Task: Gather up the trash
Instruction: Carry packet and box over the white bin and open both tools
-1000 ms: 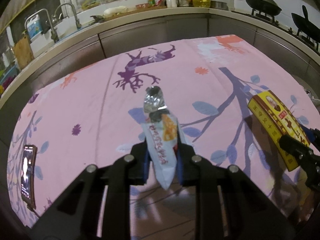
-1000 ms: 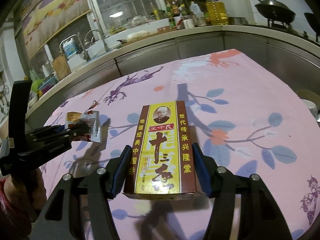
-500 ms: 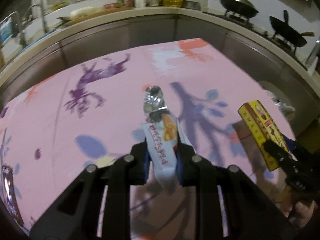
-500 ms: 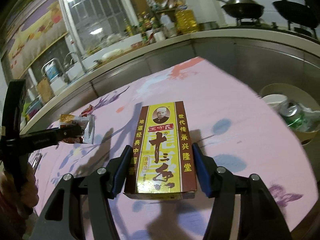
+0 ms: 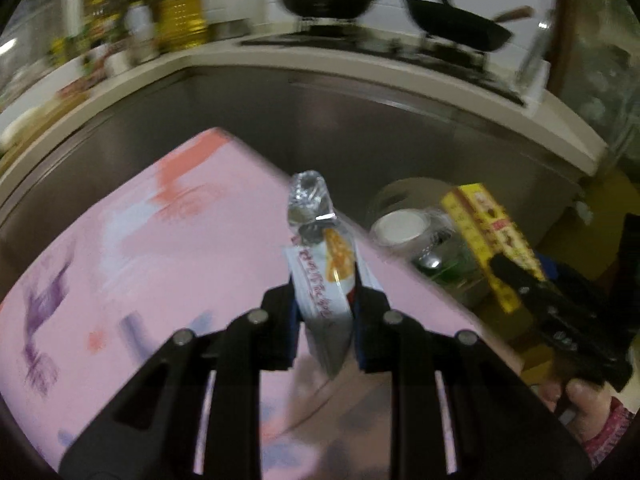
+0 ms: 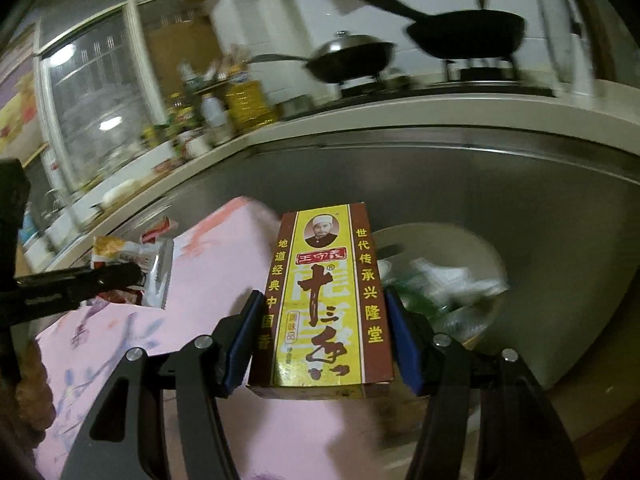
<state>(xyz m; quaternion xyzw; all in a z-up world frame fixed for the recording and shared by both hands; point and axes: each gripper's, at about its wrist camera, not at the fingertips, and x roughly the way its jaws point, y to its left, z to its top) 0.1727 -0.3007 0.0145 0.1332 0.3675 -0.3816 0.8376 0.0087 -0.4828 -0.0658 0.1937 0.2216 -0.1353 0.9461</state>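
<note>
While both hands carried rubbish toward the round beige waste bin (image 6: 480, 248) beside the pink floral-clothed tabletop (image 5: 168, 240), the left claw (image 5: 325, 300) was pinched narrowly on a crinkled white-and-orange snack wrapper (image 5: 324, 276), held upright over the tabletop's corner. The right claw (image 6: 322, 340), spread wider, clamped a yellow-and-brown cardboard spice box (image 6: 324, 300) near the bin, probably for dropping. Behind stood a steel-fronted kitchen counter (image 6: 440, 168) with black woks (image 6: 468, 36).
</note>
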